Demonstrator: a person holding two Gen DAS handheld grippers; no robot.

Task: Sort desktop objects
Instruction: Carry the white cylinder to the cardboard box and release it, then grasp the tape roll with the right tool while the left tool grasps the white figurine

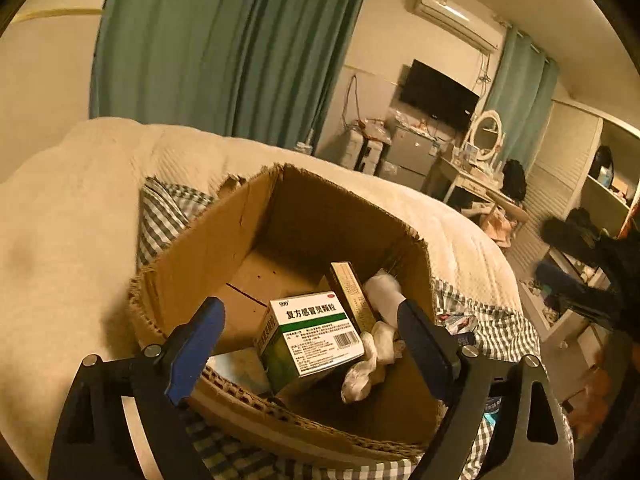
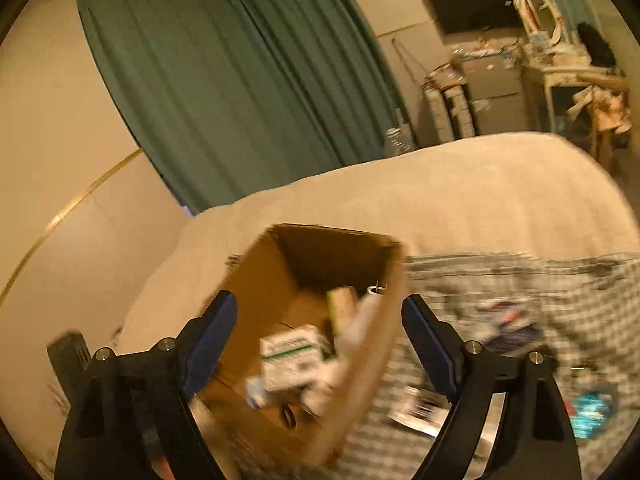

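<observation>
You see brown cardboard box (image 1: 224,240). Inside it: white medicine box (image 1: 310,332) with green band and black barcode; slim yellow-olive carton (image 1: 352,292); white crumpled wad (image 1: 380,344). Under box, your cloth (image 1: 168,212) shows grey-green-and-white check. Bedcover (image 1: 72,208) plain cream. Curtain (image 1: 224,48) teal green. Your gripper pads (image 1: 196,344) blue, on black frames. In right wrist view, cloth (image 2: 520,280) shows same check; blue packet (image 2: 592,412) on it, blurred.
</observation>
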